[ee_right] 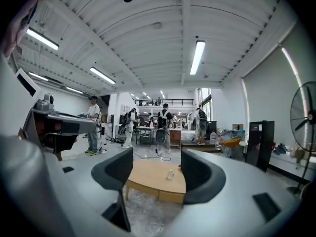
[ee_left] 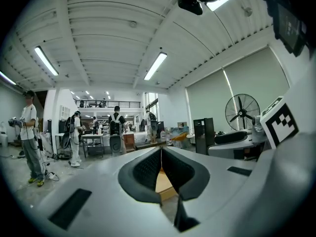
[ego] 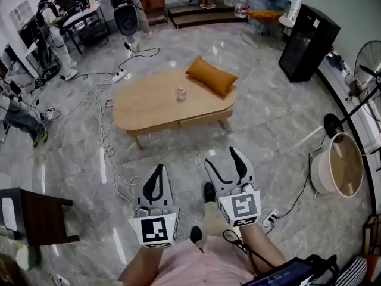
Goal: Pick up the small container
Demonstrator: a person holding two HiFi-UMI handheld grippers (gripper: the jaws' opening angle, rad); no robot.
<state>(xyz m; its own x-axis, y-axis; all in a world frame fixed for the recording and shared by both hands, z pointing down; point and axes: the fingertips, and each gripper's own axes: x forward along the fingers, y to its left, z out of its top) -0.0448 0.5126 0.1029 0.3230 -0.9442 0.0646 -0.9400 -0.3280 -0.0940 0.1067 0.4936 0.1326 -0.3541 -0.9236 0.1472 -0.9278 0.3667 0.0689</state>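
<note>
- Head view: small container [ego: 181, 92] stands on the tabletop [ego: 143, 109], well ahead of left gripper [ego: 158, 170] and right gripper [ego: 221, 158].
- Left jaws pressed together, right jaws spread wide; neither holds anything.

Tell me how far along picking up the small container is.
Nothing looks done yet: the small container stands on the wooden table, untouched, well ahead of both grippers. In hand: the right gripper is open, with the container lined up between its jaws from afar; the left gripper is shut and empty. Left: approach, close on the container, lift it.
</note>
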